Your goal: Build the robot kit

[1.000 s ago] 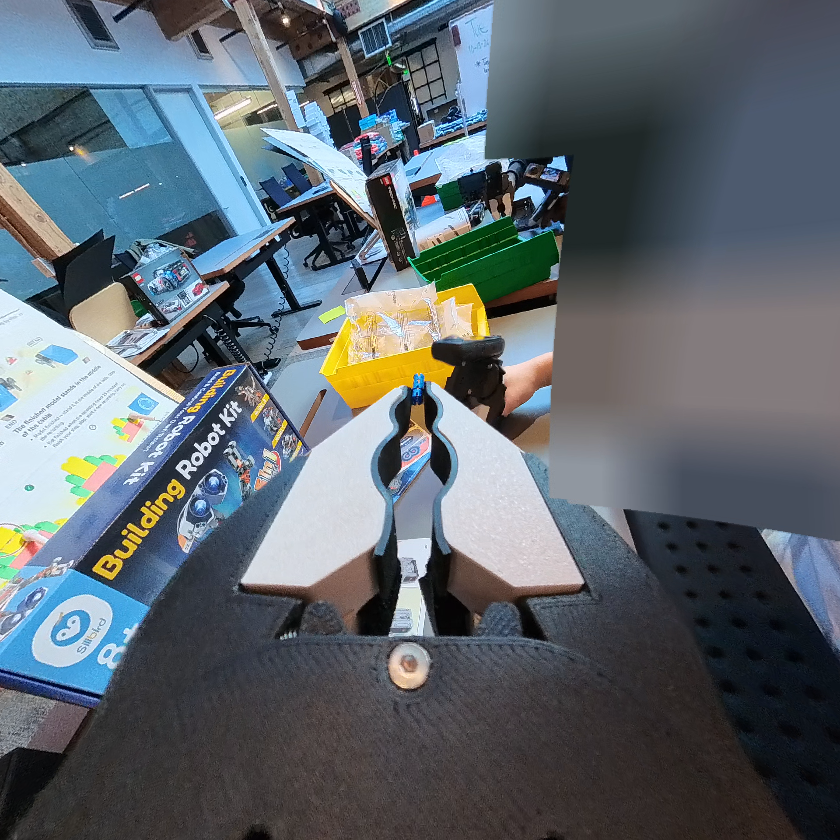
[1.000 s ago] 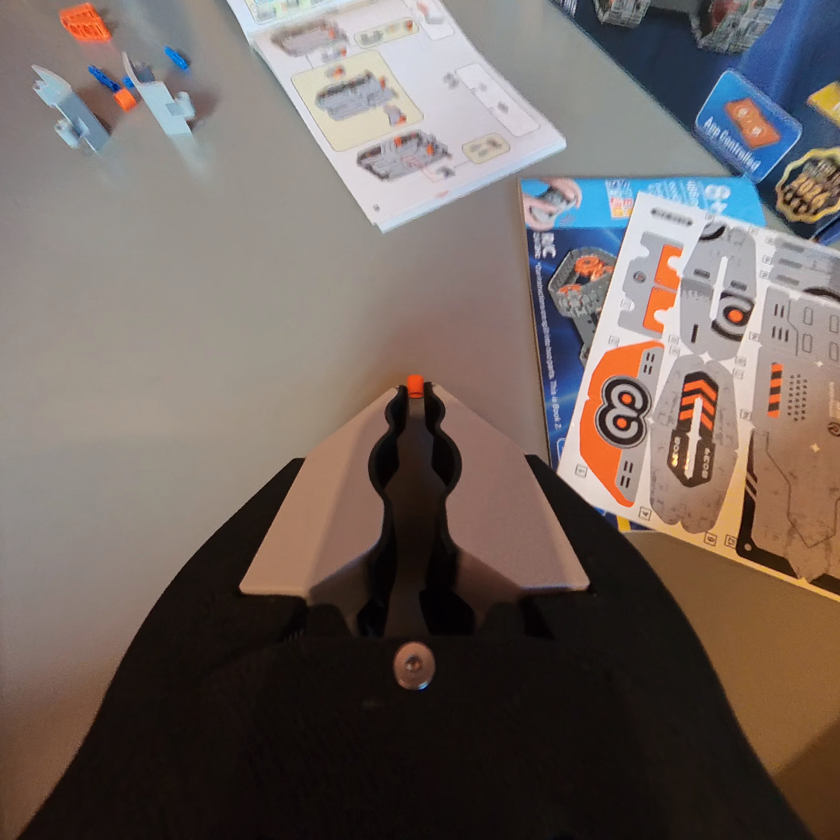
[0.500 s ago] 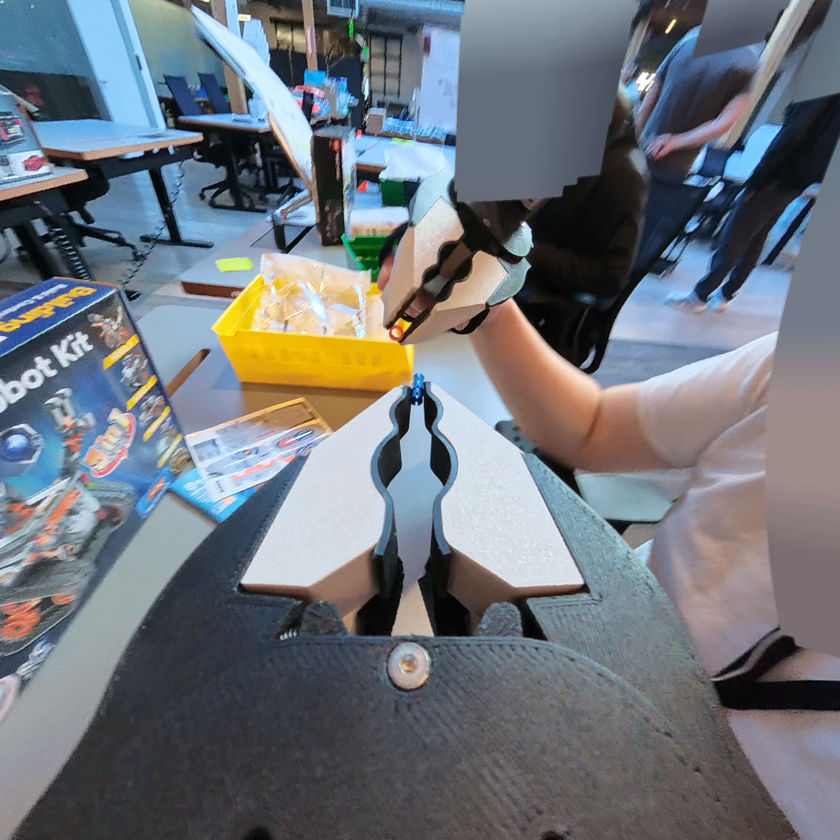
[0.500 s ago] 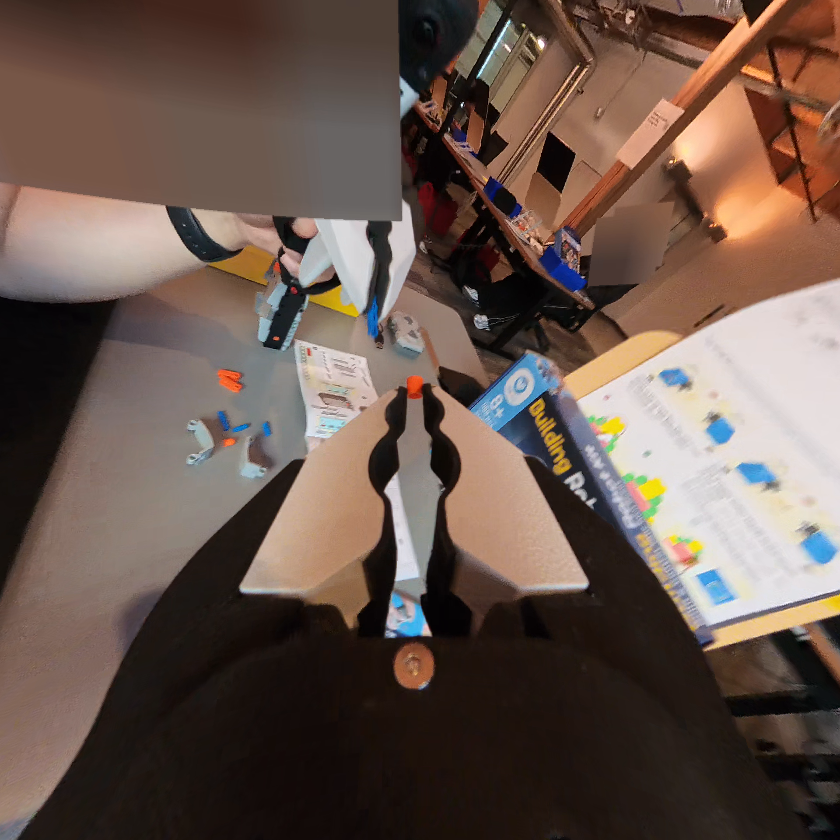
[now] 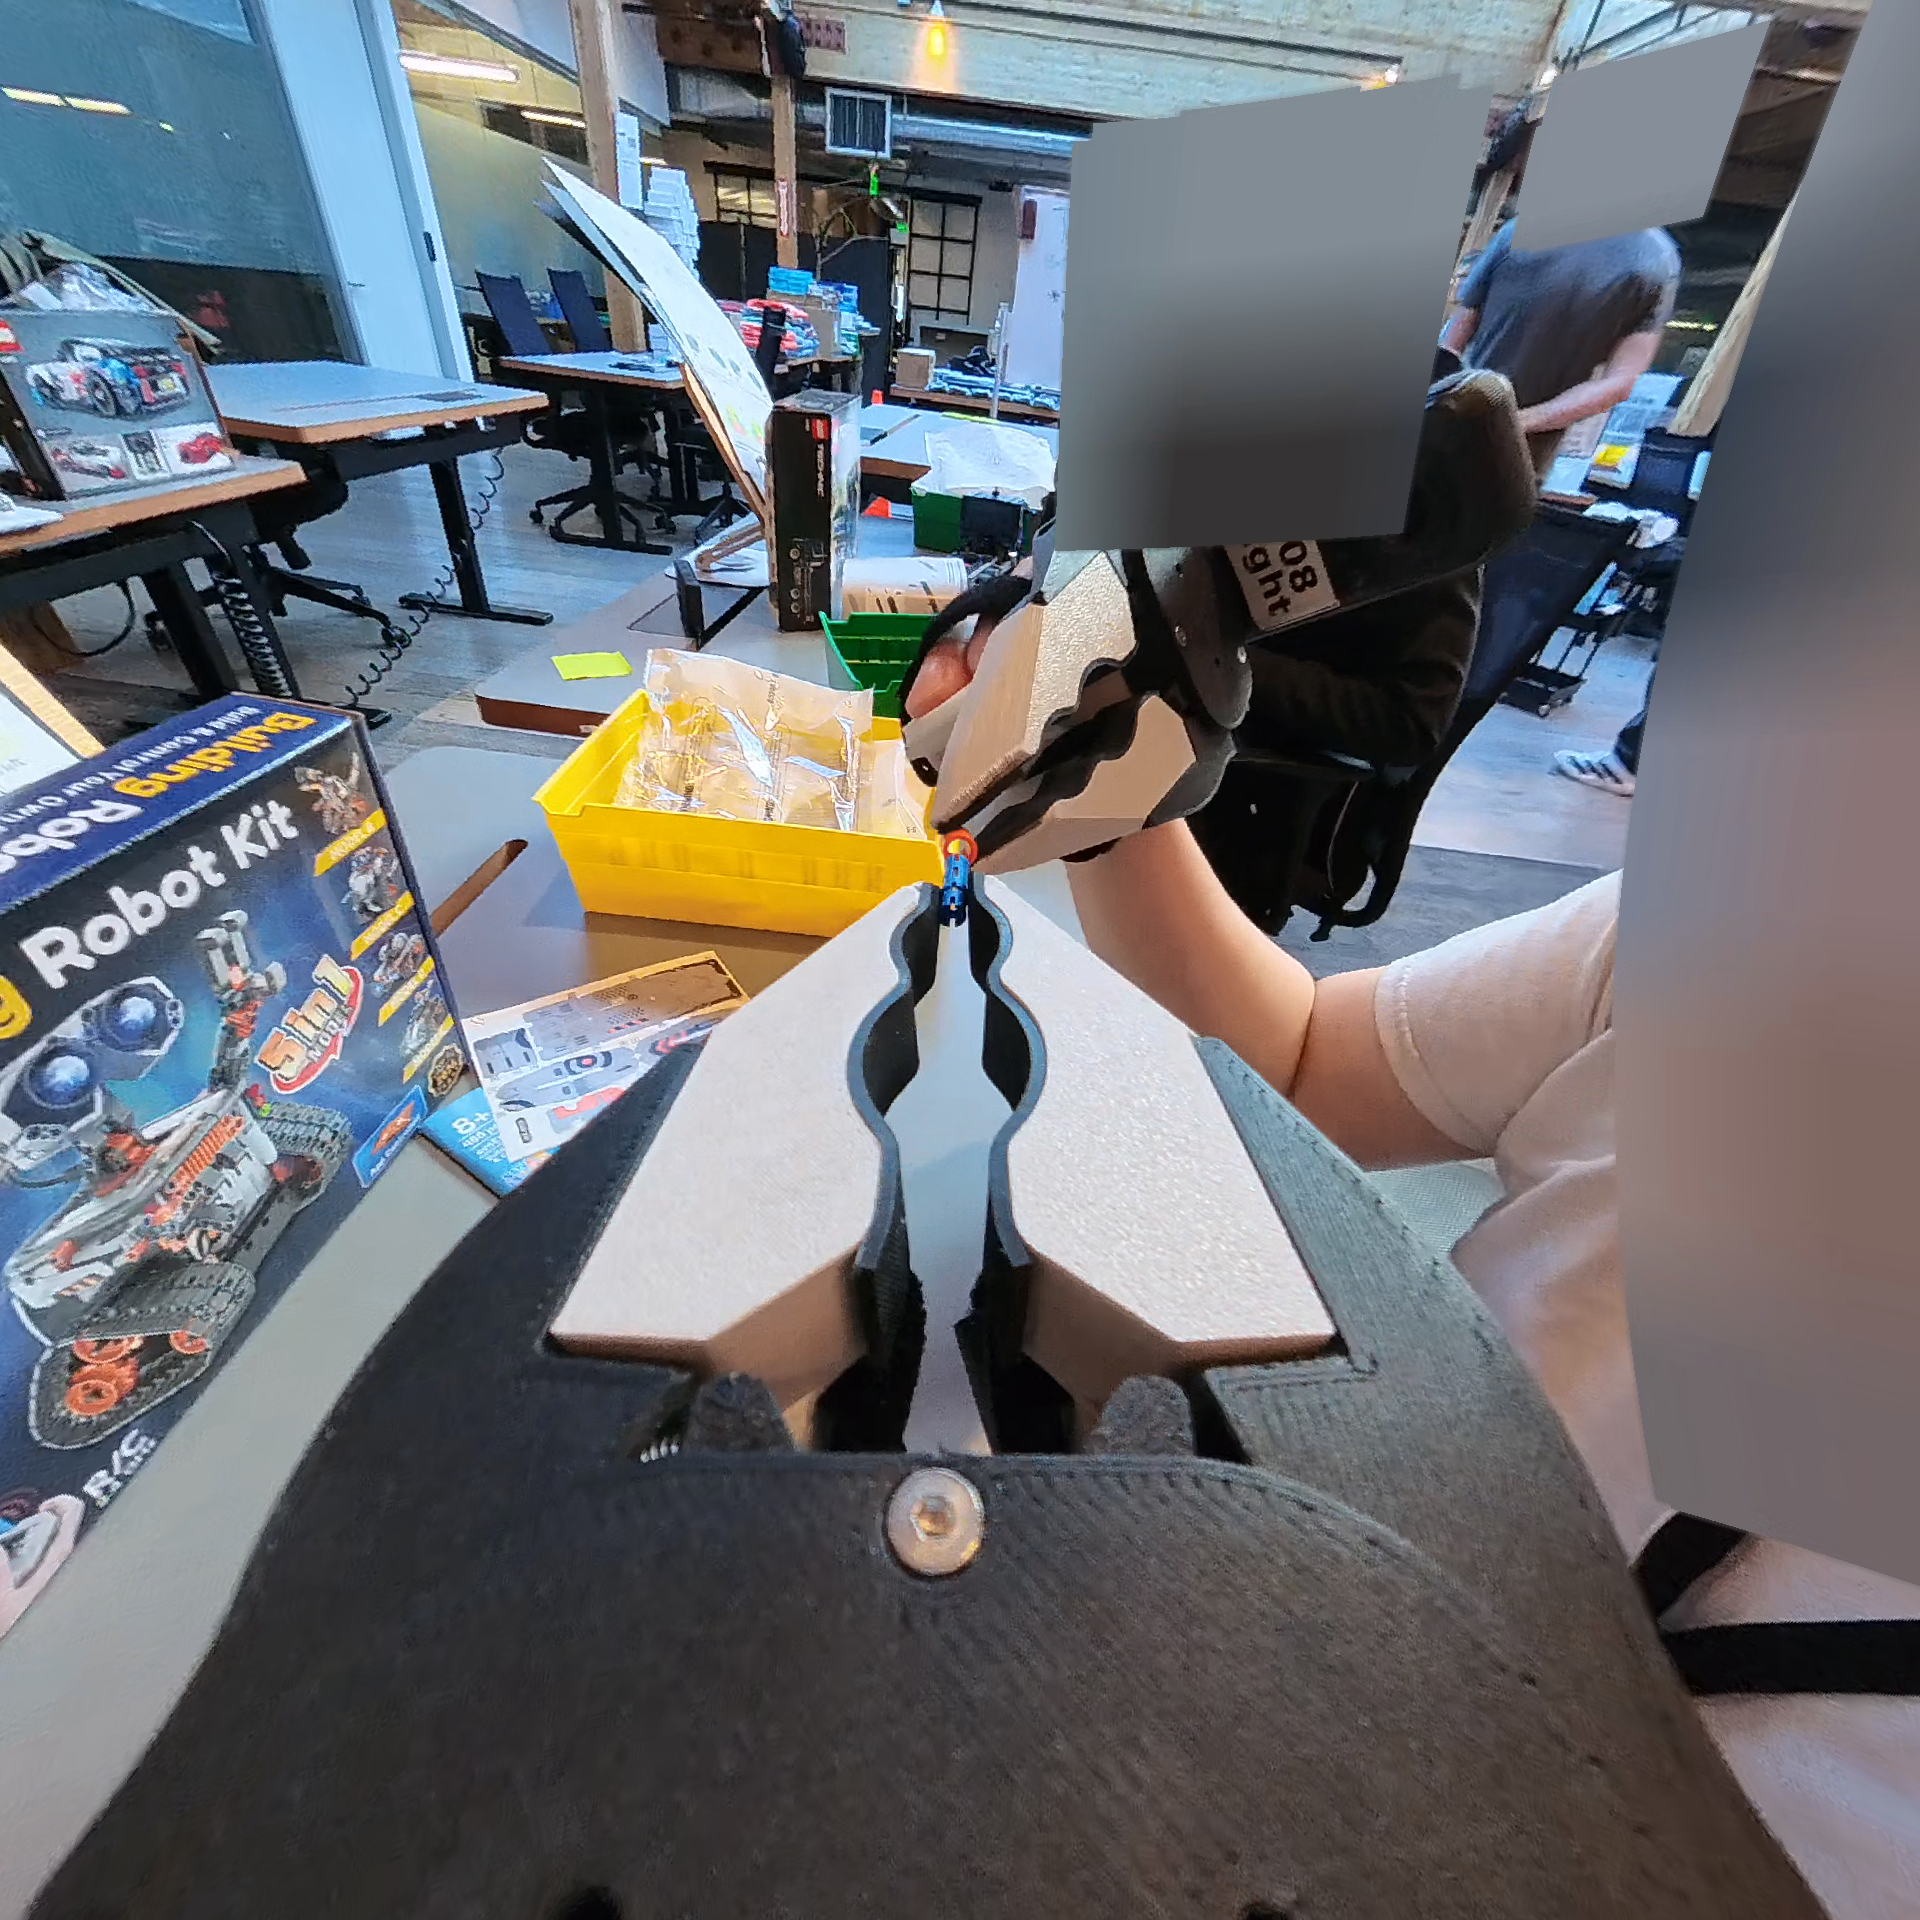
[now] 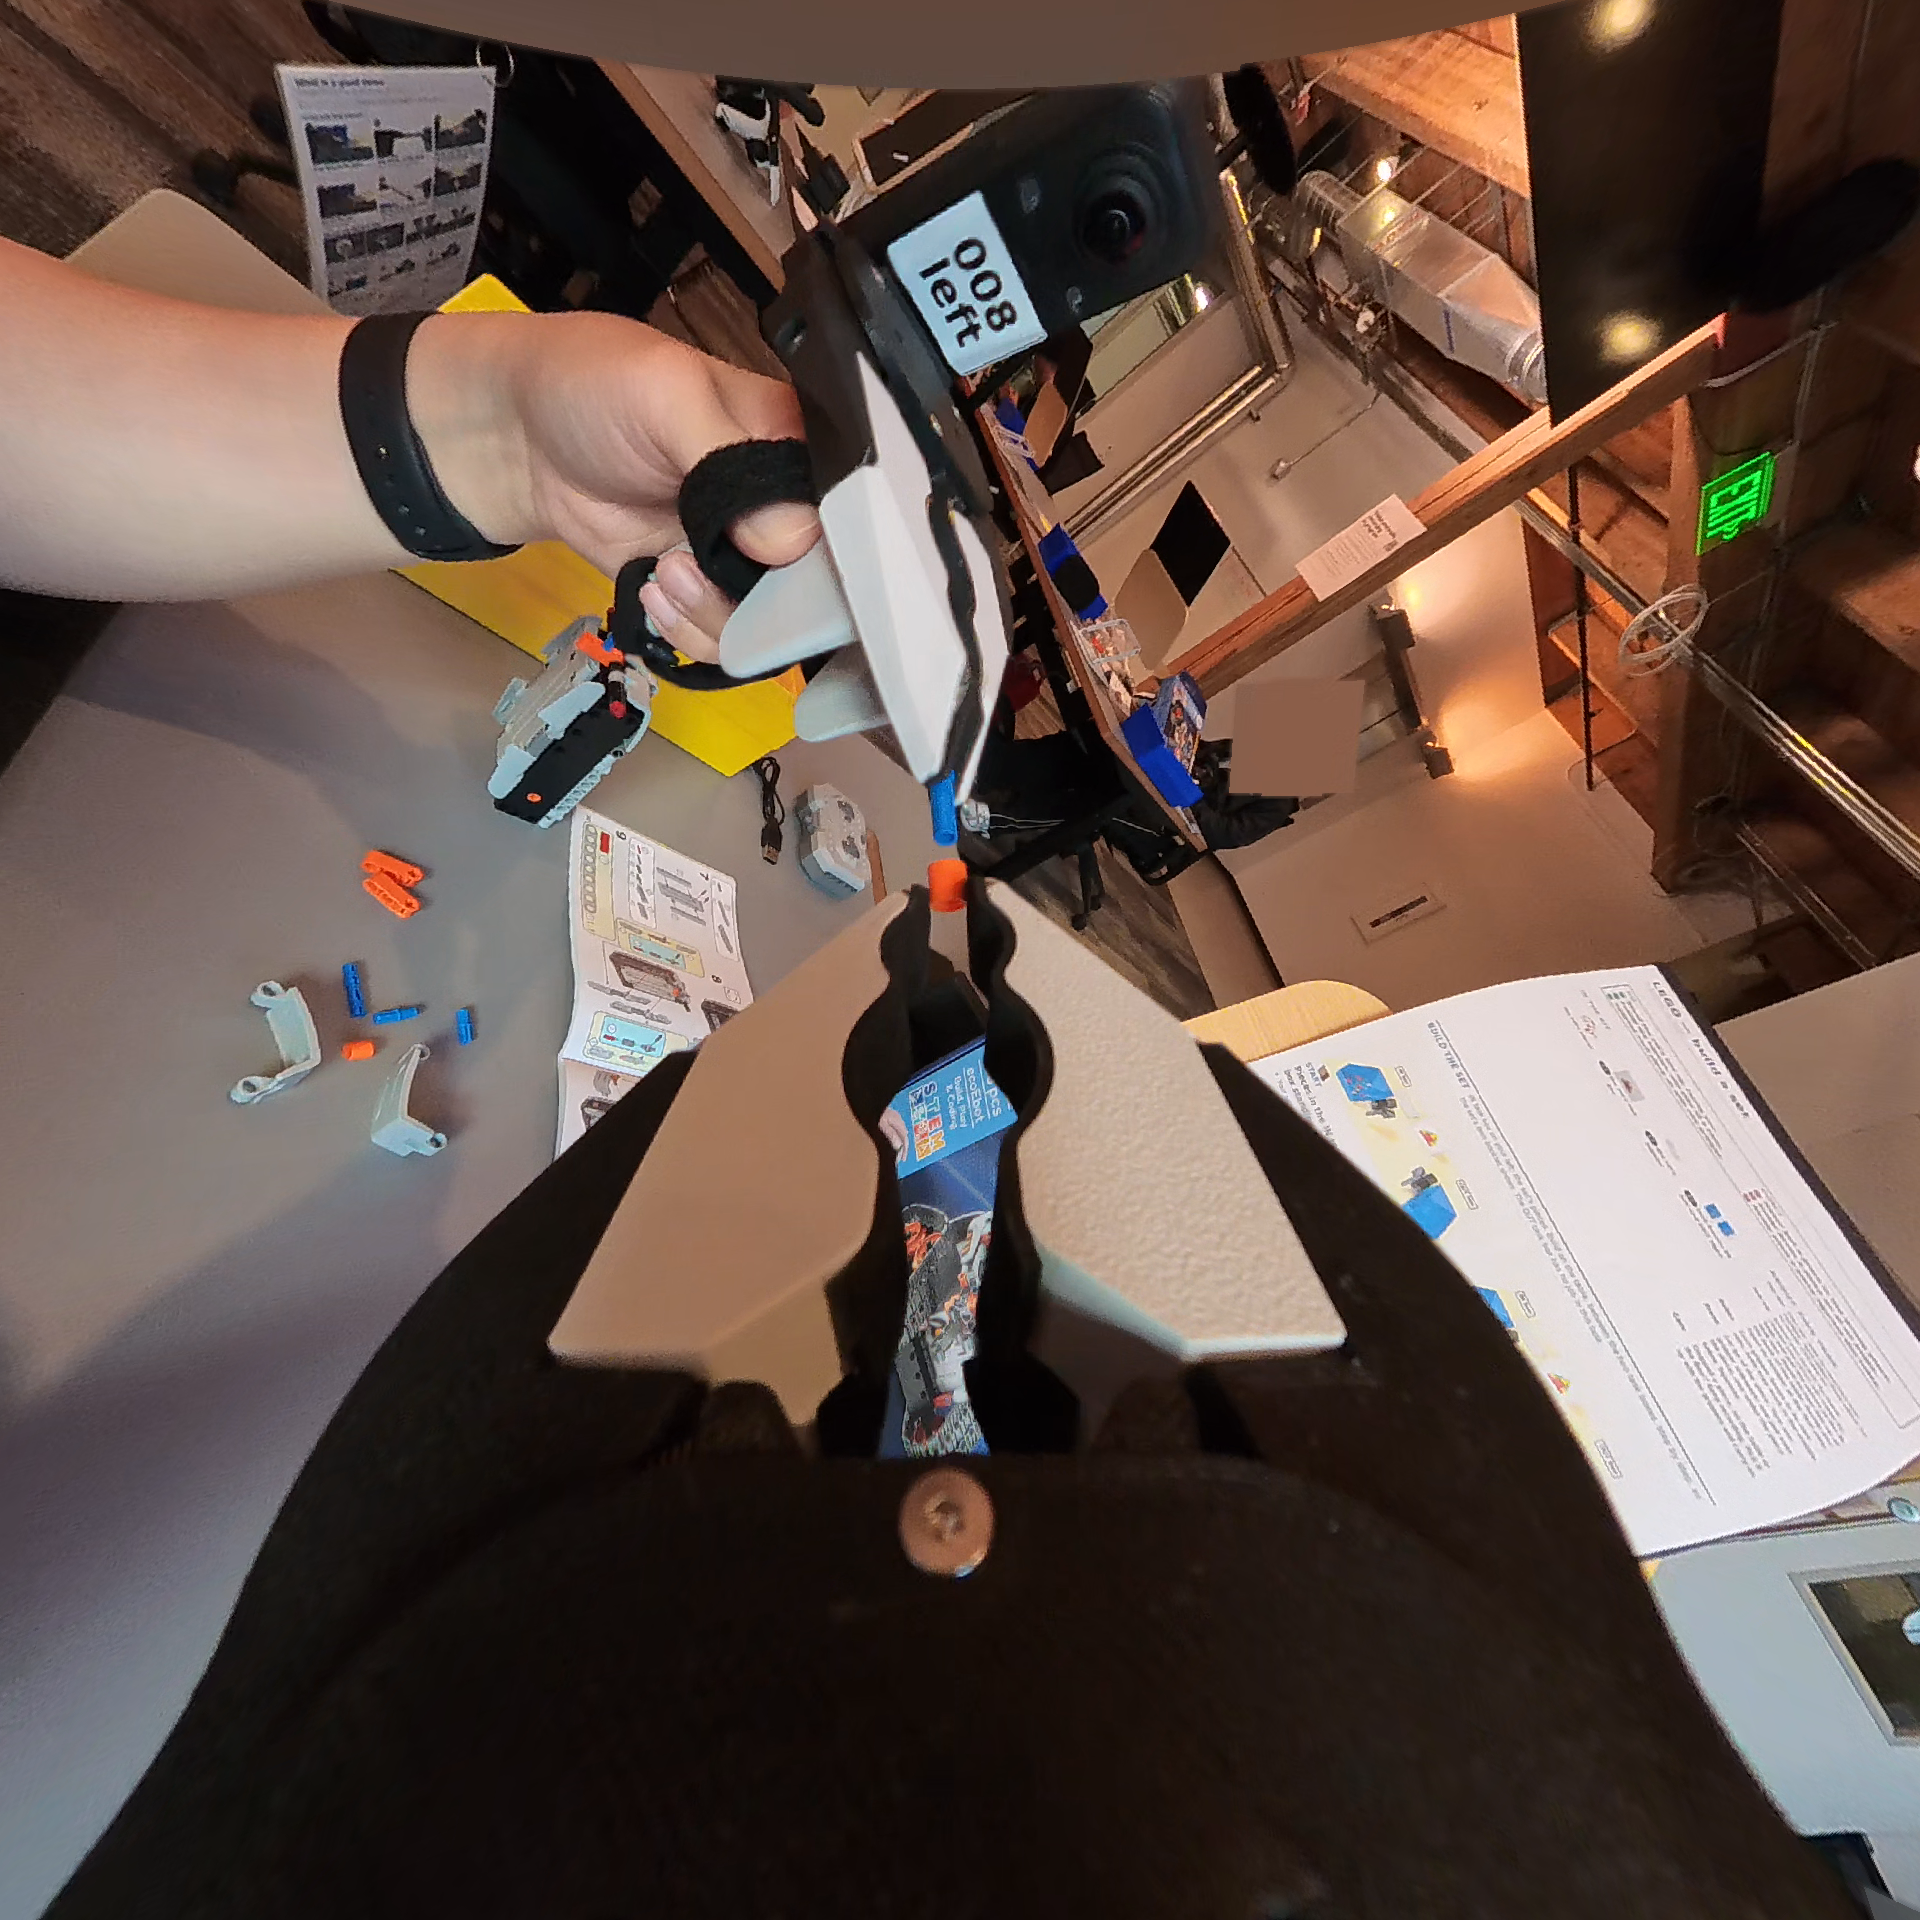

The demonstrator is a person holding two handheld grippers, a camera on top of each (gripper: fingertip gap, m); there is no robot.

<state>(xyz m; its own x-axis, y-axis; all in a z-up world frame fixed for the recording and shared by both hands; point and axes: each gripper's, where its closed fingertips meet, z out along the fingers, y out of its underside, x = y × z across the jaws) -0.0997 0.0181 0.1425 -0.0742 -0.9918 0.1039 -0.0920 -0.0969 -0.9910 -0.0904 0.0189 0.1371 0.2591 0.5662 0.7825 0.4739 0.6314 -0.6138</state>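
Note:
My left gripper (image 5: pixel 953 906) is shut on a small blue pin (image 5: pixel 953 894) held at its tips above the table. My right gripper (image 6: pixel 945 896) is shut on a small orange bushing (image 6: pixel 945 885). The two grippers face each other tip to tip in the air. In the left wrist view the right gripper (image 5: pixel 961 836) holds the orange bushing (image 5: pixel 958 844) right at the end of the blue pin. In the right wrist view the left gripper (image 6: pixel 948 779) holds the blue pin (image 6: pixel 941 810) just above the bushing, a small gap between them.
On the grey table (image 6: pixel 156 831) lie loose orange, blue and grey parts (image 6: pixel 353 1029), a partly built grey-and-black model (image 6: pixel 566 727), an instruction booklet (image 6: pixel 655 956), a yellow bin with plastic bags (image 5: pixel 727 831) and a blue kit box (image 5: pixel 177 1039). People stand behind.
Both grippers have risen off the table and turned toward each other. The right gripper with the orange bushing has closed in on the blue pin in my left gripper, now almost touching.

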